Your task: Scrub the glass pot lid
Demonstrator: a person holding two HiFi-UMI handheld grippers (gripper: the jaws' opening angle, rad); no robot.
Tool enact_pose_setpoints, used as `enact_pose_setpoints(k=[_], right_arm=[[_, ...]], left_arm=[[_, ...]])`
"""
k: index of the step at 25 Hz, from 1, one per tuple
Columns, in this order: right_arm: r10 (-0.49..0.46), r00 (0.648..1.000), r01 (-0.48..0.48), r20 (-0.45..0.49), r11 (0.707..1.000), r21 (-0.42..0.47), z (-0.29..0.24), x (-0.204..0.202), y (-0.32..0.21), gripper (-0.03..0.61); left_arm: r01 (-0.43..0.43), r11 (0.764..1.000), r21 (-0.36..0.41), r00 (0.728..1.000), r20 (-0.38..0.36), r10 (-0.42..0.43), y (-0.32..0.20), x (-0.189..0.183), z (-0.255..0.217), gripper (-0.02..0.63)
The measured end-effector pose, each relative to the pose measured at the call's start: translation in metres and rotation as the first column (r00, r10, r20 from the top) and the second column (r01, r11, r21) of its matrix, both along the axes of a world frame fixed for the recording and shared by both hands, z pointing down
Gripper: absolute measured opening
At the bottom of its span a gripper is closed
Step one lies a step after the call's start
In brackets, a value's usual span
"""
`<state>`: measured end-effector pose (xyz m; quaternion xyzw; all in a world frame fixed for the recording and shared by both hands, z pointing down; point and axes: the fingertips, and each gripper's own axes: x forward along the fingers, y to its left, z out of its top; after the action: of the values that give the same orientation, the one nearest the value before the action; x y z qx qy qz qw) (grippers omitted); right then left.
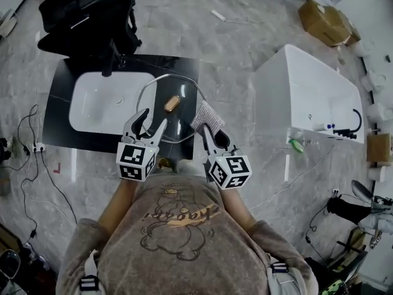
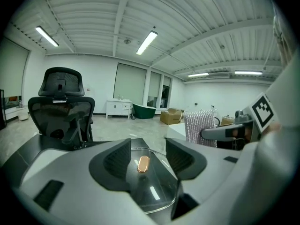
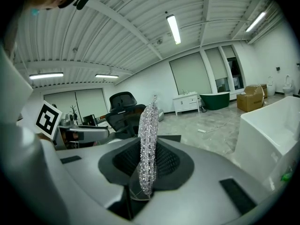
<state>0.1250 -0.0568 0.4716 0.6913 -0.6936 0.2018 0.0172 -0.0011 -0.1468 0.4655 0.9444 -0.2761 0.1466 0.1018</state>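
Observation:
A round glass pot lid (image 1: 158,94) with a copper-coloured knob (image 1: 172,103) lies flat on the black counter (image 1: 58,112), just right of the sink. My left gripper (image 1: 153,120) hovers at the lid's near edge. In the left gripper view its jaws (image 2: 147,151) stand wide apart, and the lid (image 2: 157,193) and knob (image 2: 143,163) show between them, untouched. My right gripper (image 1: 206,129) is shut on a silvery mesh scrubbing cloth (image 1: 206,114), held upright (image 3: 147,135) at the lid's right side.
A white sink basin (image 1: 104,100) with a black faucet (image 1: 112,61) fills the counter's left half. A black office chair (image 1: 86,17) stands behind it. A white bathtub (image 1: 313,94) is at the right, with cardboard boxes (image 1: 323,21) beyond. Cables (image 1: 27,140) trail on the floor at the left.

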Motion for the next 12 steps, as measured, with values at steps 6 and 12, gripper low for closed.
enact_pose_setpoints(k=[6, 12], right_arm=[[0.002, 1.000, -0.002, 0.007, 1.000, -0.003, 0.005, 0.020, -0.007, 0.084], [0.017, 1.000, -0.016, 0.021, 1.000, -0.020, 0.011, 0.038, -0.003, 0.084]], left_arm=[[-0.052, 0.998, -0.021, 0.995, 0.079, 0.054, -0.007, 0.022, 0.031, 0.236], [-0.089, 0.995, -0.051, 0.984, 0.148, 0.096, -0.020, 0.051, 0.073, 0.236]])
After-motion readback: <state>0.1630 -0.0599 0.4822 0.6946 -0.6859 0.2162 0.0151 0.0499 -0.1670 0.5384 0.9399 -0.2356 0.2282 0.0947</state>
